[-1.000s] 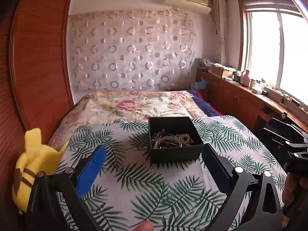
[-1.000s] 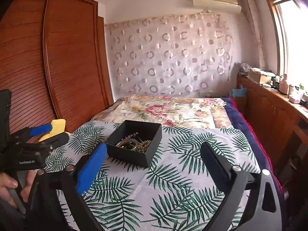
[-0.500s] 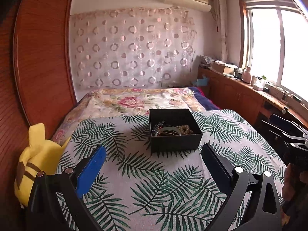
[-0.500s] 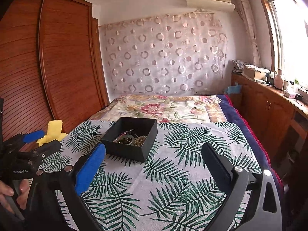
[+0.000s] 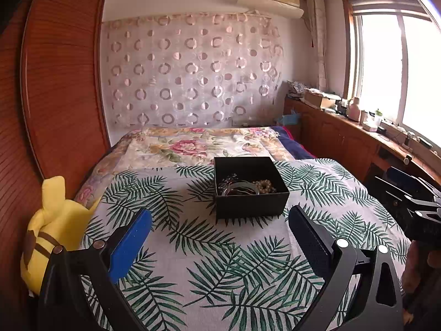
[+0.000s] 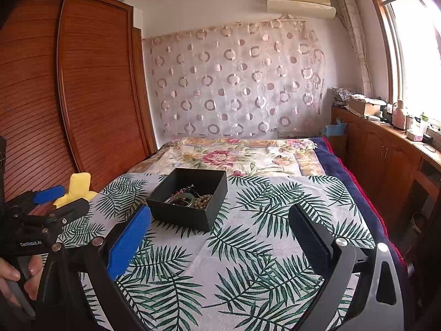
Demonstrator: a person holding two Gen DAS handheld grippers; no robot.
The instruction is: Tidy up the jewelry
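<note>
A black open box (image 5: 249,204) (image 6: 190,212) sits on the palm-leaf cloth on the bed. Inside it lies a tangle of jewelry (image 5: 245,187) (image 6: 190,197): a silver bangle, a dark chain and a beaded bracelet. My left gripper (image 5: 220,215) hangs open above the cloth, short of the box, with nothing between its fingers. My right gripper (image 6: 220,215) is open too, to the right of and nearer than the box, also holding nothing. Each gripper shows at the edge of the other's view.
A yellow plush toy (image 5: 55,226) (image 6: 77,184) rests at the bed's left edge against the wooden wardrobe (image 6: 82,82). A floral quilt (image 5: 198,146) covers the far half of the bed. A wooden counter (image 6: 391,149) with small items runs along the right under the window.
Both grippers have drawn back and lifted a little, so the box looks smaller and farther off in both views. Both stay open.
</note>
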